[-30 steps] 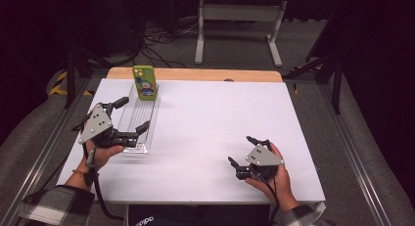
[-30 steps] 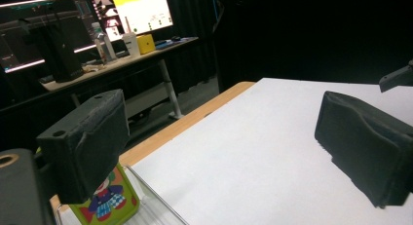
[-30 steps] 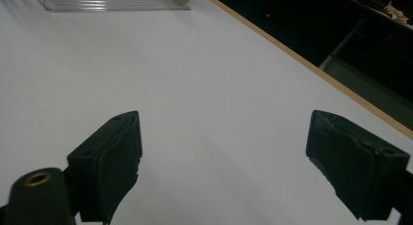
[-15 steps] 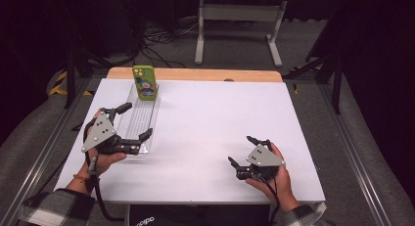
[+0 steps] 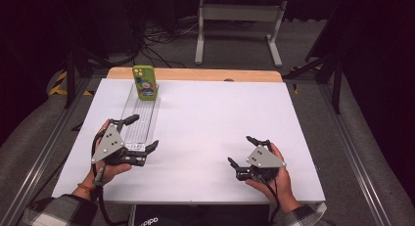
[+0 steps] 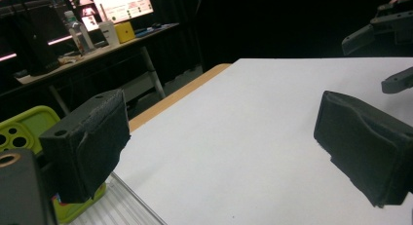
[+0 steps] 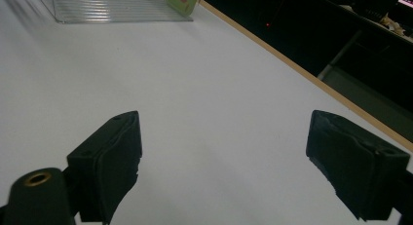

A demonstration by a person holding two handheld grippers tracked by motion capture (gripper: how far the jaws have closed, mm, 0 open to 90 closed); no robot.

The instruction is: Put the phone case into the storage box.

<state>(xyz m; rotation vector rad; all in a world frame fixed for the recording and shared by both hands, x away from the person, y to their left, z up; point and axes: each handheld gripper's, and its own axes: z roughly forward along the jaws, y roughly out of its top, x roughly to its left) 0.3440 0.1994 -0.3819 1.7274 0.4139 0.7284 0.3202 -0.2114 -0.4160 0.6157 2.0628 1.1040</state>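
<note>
Altogether: one green phone (image 5: 144, 82), one clear rack (image 5: 140, 119), two open-jawed grippers.

white table (image 5: 210, 118) | metal stand (image 5: 238, 20) behind | cables (image 5: 151, 40) on floor

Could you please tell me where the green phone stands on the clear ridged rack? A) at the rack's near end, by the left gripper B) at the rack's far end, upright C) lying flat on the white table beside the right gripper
B: in the high view the green phone stands upright at the far end of the clear rack, while the left gripper is at the rack's near end.
</note>
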